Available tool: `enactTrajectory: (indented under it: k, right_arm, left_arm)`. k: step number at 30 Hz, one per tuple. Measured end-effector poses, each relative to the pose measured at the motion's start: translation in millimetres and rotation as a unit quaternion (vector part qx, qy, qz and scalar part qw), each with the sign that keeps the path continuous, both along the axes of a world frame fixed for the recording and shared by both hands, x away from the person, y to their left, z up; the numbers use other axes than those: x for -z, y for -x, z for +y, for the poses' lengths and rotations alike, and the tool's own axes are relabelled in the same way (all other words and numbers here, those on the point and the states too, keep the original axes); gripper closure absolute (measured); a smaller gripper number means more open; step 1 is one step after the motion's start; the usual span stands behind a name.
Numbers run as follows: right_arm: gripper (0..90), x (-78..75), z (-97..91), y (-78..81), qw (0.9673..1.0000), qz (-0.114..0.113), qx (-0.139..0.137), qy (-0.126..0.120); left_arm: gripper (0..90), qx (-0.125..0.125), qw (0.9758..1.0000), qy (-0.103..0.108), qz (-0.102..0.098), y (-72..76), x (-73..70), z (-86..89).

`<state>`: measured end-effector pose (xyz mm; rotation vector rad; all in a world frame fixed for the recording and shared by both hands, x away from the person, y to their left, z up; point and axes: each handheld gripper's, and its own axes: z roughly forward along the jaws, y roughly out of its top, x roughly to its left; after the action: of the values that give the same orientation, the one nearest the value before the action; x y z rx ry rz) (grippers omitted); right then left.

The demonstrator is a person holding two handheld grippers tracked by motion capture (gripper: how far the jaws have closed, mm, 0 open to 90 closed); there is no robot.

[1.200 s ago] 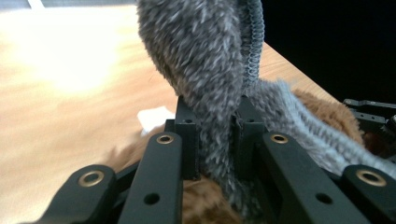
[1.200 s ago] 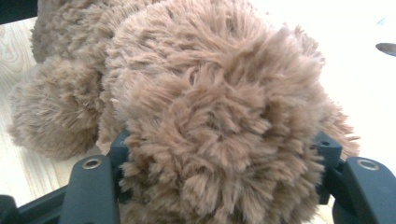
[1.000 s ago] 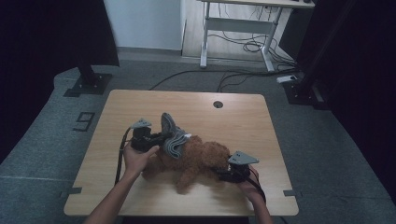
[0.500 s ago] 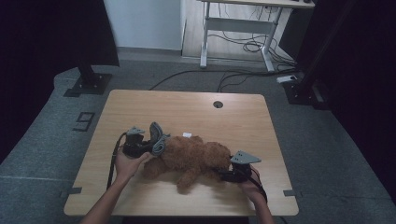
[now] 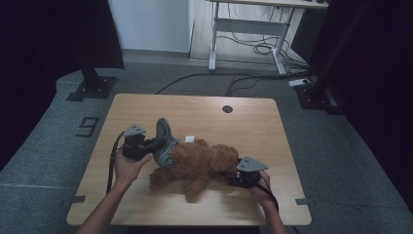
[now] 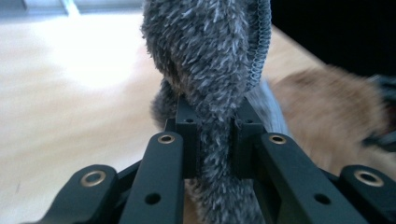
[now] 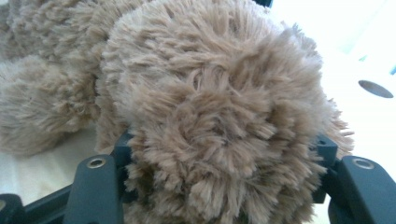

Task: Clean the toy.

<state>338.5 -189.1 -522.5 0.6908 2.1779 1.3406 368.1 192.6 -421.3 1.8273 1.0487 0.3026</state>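
A brown plush bear (image 5: 204, 163) lies along the wooden table (image 5: 243, 122). A grey knitted garment (image 5: 165, 141) sits over the bear's left end and stands up from it. My left gripper (image 5: 156, 145) is shut on a fold of this garment; in the left gripper view the grey knit (image 6: 210, 56) is pinched between the jaws of the left gripper (image 6: 215, 116), with the bear (image 6: 327, 102) blurred behind. My right gripper (image 5: 233, 178) is shut on the bear's right end. A round furry part of the bear (image 7: 219, 107) is wedged in the right gripper (image 7: 224, 149), whose jaws have just closed a little further.
A small white tag (image 5: 189, 139) lies on the table just behind the bear. A round cable hole (image 5: 227, 108) sits near the far edge. Beyond the table stand a white desk frame (image 5: 243, 29) with cables on the floor and black stand feet (image 5: 92, 87).
My left gripper dipped with the grey garment, then rose again a little further left, so the garment stands up taller. The right gripper and the bear's right end kept still.
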Motion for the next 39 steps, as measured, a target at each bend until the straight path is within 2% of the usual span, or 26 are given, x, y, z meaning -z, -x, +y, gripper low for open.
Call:
enactTrajectory:
  k: [4, 7, 10, 12, 13, 15, 17, 18, 20, 23, 26, 28, 29, 32, 34, 35, 36, 38, 39]
  right_arm:
    - [34.1, 3.2, 1.8, -4.3, 0.9997, -0.024, -0.007, 0.005]
    - [30.4, 4.6, 1.1, -1.6, 0.9995, -0.030, -0.009, 0.009]
    - [24.2, 5.2, 1.8, 1.1, 0.9993, -0.033, -0.008, 0.014]
    - [16.4, 5.7, 2.2, 2.7, 0.9995, -0.028, 0.003, 0.010]
    - [13.4, 5.7, 1.9, 3.4, 0.9998, -0.017, 0.010, 0.002]
    - [11.3, 4.6, -1.3, 5.0, 0.9997, 0.010, 0.014, -0.019]
    - [10.6, 2.4, -8.4, 5.8, 0.9982, 0.034, 0.006, -0.049]
    - [12.0, 0.8, -14.1, 6.1, 0.9965, 0.045, 0.000, -0.071]
    - [12.8, -2.6, -24.4, 5.9, 0.9910, 0.063, 0.001, -0.118]
    - [11.4, -7.2, -33.1, 4.4, 0.9842, 0.083, 0.012, -0.156]
    - [9.6, -8.6, -32.5, 2.6, 0.9791, 0.096, 0.022, -0.178]
    - [6.2, -8.3, -27.2, 0.6, 0.9769, 0.117, 0.024, -0.177]
    - [4.5, -7.4, -23.4, -0.1, 0.9769, 0.127, 0.019, -0.171]
    - [0.0, -1.6, -10.0, -3.3, 0.9781, 0.165, 0.021, -0.125]
    - [0.0, 2.3, -7.1, -5.3, 0.9755, 0.183, 0.021, -0.120]
    - [2.4, 4.5, -5.9, -6.3, 0.9734, 0.195, 0.016, -0.119]
    - [6.1, 6.3, -5.2, -6.1, 0.9727, 0.200, 0.009, -0.117]
    - [17.5, 6.4, -5.0, -4.2, 0.9749, 0.193, 0.004, -0.111]
    - [22.4, 4.7, -5.1, -3.2, 0.9771, 0.186, -0.002, -0.103]
  left_arm:
    - [76.3, 0.017, 0.9997, 0.018, -0.008, -12.6, -20.6, -22.8]
    - [76.2, 0.035, 0.9992, 0.021, 0.000, -22.6, -23.6, -46.8]
    - [76.0, 0.062, 0.9977, 0.004, 0.025, -33.4, -15.1, -76.5]
    - [75.9, 0.070, 0.9962, -0.024, 0.046, -39.6, -2.6, -92.3]
    - [75.9, 0.070, 0.9955, -0.033, 0.055, -41.8, 4.4, -97.0]
    - [76.0, 0.073, 0.9944, -0.032, 0.068, -43.6, 15.0, -97.9]
    - [76.0, 0.075, 0.9941, -0.029, 0.073, -41.0, 21.2, -93.7]
    - [76.1, 0.077, 0.9939, -0.024, 0.075, -38.6, 23.5, -90.8]
    - [76.2, 0.081, 0.9939, -0.016, 0.072, -30.5, 28.9, -85.3]
    - [76.4, 0.088, 0.9941, -0.004, 0.063, -15.3, 37.0, -79.3]
    - [76.6, 0.091, 0.9945, 0.008, 0.051, -2.8, 42.1, -75.8]
    - [76.6, 0.093, 0.9945, 0.011, 0.047, 1.4, 44.1, -75.3]
    - [76.7, 0.094, 0.9944, 0.012, 0.046, 2.9, 45.0, -75.2]
    - [76.7, 0.094, 0.9946, 0.015, 0.043, 6.3, 46.8, -75.2]
    - [76.7, 0.093, 0.9946, 0.015, 0.042, 7.6, 46.9, -74.9]
    - [76.7, 0.093, 0.9946, 0.016, 0.044, 8.1, 46.7, -74.9]
    - [76.7, 0.091, 0.9947, 0.015, 0.044, 8.7, 46.2, -75.2]
    - [76.5, 0.090, 0.9948, 0.015, 0.045, 9.4, 43.2, -76.0]
    - [76.3, 0.089, 0.9948, 0.017, 0.047, 9.5, 41.2, -76.9]
